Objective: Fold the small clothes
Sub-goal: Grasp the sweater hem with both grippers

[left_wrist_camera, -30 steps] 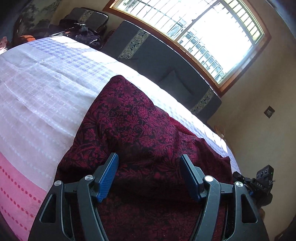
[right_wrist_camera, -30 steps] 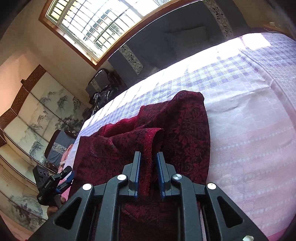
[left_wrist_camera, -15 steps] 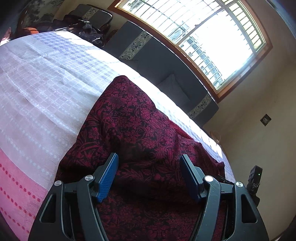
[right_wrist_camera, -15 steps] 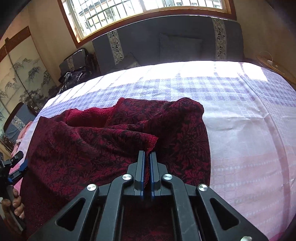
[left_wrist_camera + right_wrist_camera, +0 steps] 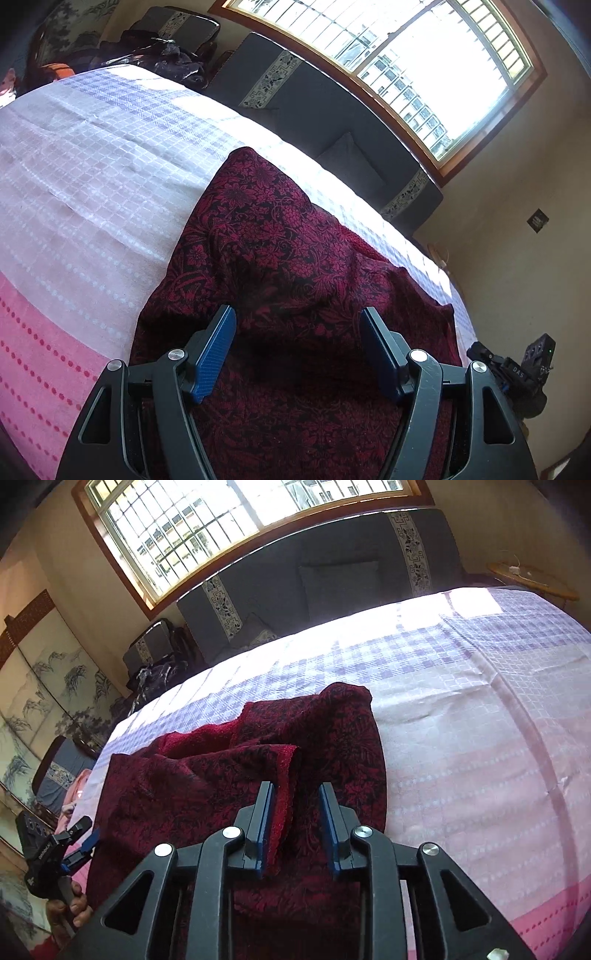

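Observation:
A dark red garment with a black flower pattern (image 5: 277, 236) lies crumpled on the bedspread (image 5: 92, 177). My left gripper (image 5: 298, 312) hovers open over its near part, with only flat cloth under the wide-set blue pads. In the right wrist view the garment (image 5: 177, 790) has a flap folded over, its plain red hem (image 5: 286, 775) running down between the jaws of my right gripper (image 5: 296, 787). Those jaws are opening: the hem leans on the left pad (image 5: 264, 823) and the right pad stands clear of it. The left gripper (image 5: 79, 834) shows at the left edge, held by a hand (image 5: 74, 904).
The bedspread (image 5: 461, 738) is checked lilac and white, pink with dotted lines near me. A dark grey sofa (image 5: 332, 572) stands under the window behind the bed, bags (image 5: 159, 55) beside it. A round wooden side table (image 5: 532, 579) is at far right, a painted screen (image 5: 37, 686) at left.
The right jaws, which half a second ago were pressed together on the flap's hem, now stand apart. The right view has swung and lifted a little. The left gripper has stayed put.

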Motion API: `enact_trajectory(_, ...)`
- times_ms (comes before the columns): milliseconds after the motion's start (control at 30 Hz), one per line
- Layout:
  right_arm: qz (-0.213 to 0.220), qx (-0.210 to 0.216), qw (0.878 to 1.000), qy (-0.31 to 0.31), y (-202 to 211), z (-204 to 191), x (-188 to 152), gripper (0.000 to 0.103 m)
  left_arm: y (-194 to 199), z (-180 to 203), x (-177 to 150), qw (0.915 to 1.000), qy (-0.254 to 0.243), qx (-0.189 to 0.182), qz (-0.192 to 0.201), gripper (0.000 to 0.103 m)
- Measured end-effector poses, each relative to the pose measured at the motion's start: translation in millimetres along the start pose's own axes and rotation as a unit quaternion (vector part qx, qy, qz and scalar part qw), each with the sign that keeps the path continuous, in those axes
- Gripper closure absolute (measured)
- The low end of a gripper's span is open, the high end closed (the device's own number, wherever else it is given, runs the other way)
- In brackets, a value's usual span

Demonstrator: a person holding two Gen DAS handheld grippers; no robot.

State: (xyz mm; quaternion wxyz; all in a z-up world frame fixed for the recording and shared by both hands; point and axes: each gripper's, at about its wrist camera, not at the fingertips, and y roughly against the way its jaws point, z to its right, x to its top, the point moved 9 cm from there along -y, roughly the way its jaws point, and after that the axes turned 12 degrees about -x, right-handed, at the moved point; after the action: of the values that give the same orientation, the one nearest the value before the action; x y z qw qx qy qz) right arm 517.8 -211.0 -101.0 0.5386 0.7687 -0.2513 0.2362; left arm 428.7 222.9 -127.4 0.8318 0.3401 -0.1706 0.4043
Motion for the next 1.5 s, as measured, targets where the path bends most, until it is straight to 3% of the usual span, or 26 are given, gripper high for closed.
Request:
enact_trajectory(67, 0.001, 0.068, 0.998, -0.014, 48.5, 2.5, -26.7, 0.069, 35.8, 25.1, -13.2, 0.9994, -0.013, -0.033, 0.003, 0.033)
enact_trajectory(133, -0.013, 0.108, 0.994, 0.006, 93.8, 5.7, -69.8, 0.068, 69.8, 48.8, -37.0, 0.9973, -0.063, -0.033, -0.019, 0.031)
enact_trajectory(200, -0.036, 0.116, 0.992, 0.044, 132.9, 11.4, -120.1, 0.068, 99.0, 63.9, -68.5, 0.9923, -0.111, -0.016, -0.052, 0.031)
enact_trajectory(267, -0.055, 0.119, 0.989, 0.065, 164.7, 20.5, -165.3, 0.068, 126.4, 73.4, -99.3, 0.9880, -0.133, -0.032, -0.071, 0.031)
enact_trajectory(467, -0.074, 0.107, 0.991, 0.044, 206.6, 43.7, -243.4, 0.068, 179.6, 56.4, -168.2, 0.9906, -0.096, -0.041, -0.088, 0.031)
enact_trajectory(600, -0.075, 0.109, 0.991, 0.031, 207.7, 46.8, -262.2, 0.068, 194.3, 38.3, -192.7, 0.9930, -0.063, -0.040, -0.091, 0.031)
enact_trajectory(867, -0.092, 0.116, 0.988, 0.035, 195.7, 32.9, -290.5, 0.068, 218.0, 19.5, -206.3, 0.9958, -0.016, -0.048, -0.077, 0.031)
enact_trajectory(967, -0.094, 0.121, 0.988, 0.022, 192.2, 34.0, -291.7, 0.068, 226.5, 16.6, -206.0, 0.9973, -0.016, -0.033, -0.065, 0.031)
enact_trajectory(1033, -0.093, 0.123, 0.988, 0.014, 191.3, 35.8, -292.7, 0.068, 226.5, 9.9, -213.2, 0.9965, -0.012, -0.017, -0.081, 0.031)
enact_trajectory(1367, -0.109, 0.143, 0.984, -0.006, 179.6, 34.1, -293.9, 0.068, 223.8, 15.2, -225.1, 0.9949, -0.027, -0.011, -0.097, 0.031)
enact_trajectory(1500, -0.115, 0.145, 0.983, -0.013, 177.0, 32.1, -295.5, 0.068, 222.9, 9.3, -235.2, 0.9930, 0.021, -0.015, -0.115, 0.031)
